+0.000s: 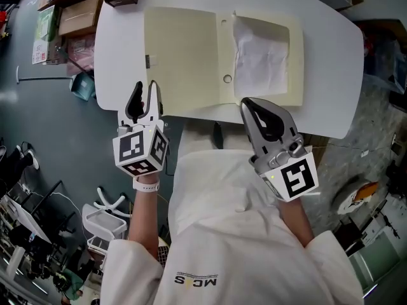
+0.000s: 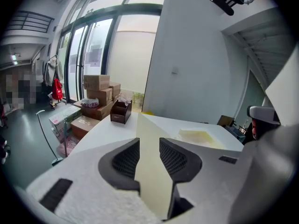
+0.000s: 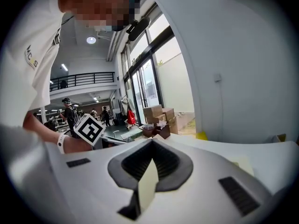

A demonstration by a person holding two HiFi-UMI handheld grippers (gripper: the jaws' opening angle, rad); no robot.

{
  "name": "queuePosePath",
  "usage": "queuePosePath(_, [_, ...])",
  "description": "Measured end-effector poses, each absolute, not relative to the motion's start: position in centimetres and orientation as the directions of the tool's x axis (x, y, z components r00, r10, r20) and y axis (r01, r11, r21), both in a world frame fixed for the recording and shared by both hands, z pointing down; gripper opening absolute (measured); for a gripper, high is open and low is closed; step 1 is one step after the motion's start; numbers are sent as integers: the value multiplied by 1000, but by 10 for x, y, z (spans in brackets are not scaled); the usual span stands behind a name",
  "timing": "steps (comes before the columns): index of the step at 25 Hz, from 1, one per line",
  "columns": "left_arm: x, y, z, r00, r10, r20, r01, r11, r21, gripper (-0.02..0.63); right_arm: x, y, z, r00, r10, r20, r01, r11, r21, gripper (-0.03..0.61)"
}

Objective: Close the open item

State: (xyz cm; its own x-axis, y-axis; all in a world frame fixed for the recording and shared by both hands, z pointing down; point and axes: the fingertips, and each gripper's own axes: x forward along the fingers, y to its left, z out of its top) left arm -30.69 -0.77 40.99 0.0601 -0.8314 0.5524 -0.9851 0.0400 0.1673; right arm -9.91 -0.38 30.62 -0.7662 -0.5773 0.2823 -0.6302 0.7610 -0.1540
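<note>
Only the head view shows white paper (image 1: 261, 56) inside the open folder (image 1: 181, 59).

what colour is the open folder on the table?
The folder is pale cream-yellow; it shows best in the head view.

A white table with rounded corners (image 1: 324, 56) stands on a grey floor (image 1: 57, 126). Stacked brown cardboard boxes (image 2: 98, 85) sit near tall dark-framed windows (image 2: 93, 45) letting in daylight, beside a plain white wall (image 2: 196, 64).

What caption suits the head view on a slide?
Open cream folder on a white table, left tongs and right tongs at its near edge.
</note>
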Motion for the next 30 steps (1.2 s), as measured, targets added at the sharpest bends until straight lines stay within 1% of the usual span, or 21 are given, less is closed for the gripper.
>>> queuePosePath(9, [-319, -11, 452, 67, -773, 631, -983, 56, 173, 132, -107, -10, 317, -771, -562, 300, -624, 762, -174, 14])
queuePosePath(11, [-318, -13, 460, 84, -760, 644, -981, 51, 189, 150, -107, -12, 319, -769, -561, 305, -624, 762, -173, 15])
queuePosePath(20, [-317, -19, 488, 110, -706, 699, -977, 52, 206, 150, -107, -16, 323, -759, -569, 317, -637, 749, -181, 15])
queuePosePath(21, [-317, -19, 489, 109, -703, 703, -977, 54, 205, 139, -108, -16, 323, -760, -567, 317, -636, 750, -182, 15])
queuePosePath(22, [-318, -19, 489, 107, -702, 704, -977, 58, 206, 96, -109, -16, 323, -761, -566, 317, -634, 751, -183, 15])
queuePosePath(25, [-318, -17, 488, 112, -699, 707, -975, 59, 213, 84, -110, -14, 322, -763, -564, 316, -632, 753, -184, 14])
queuePosePath(30, [-311, -20, 475, 132, -707, 695, -981, 9, 195, 72, -110, -13, 320, -763, -568, 308, -634, 751, -183, 14])
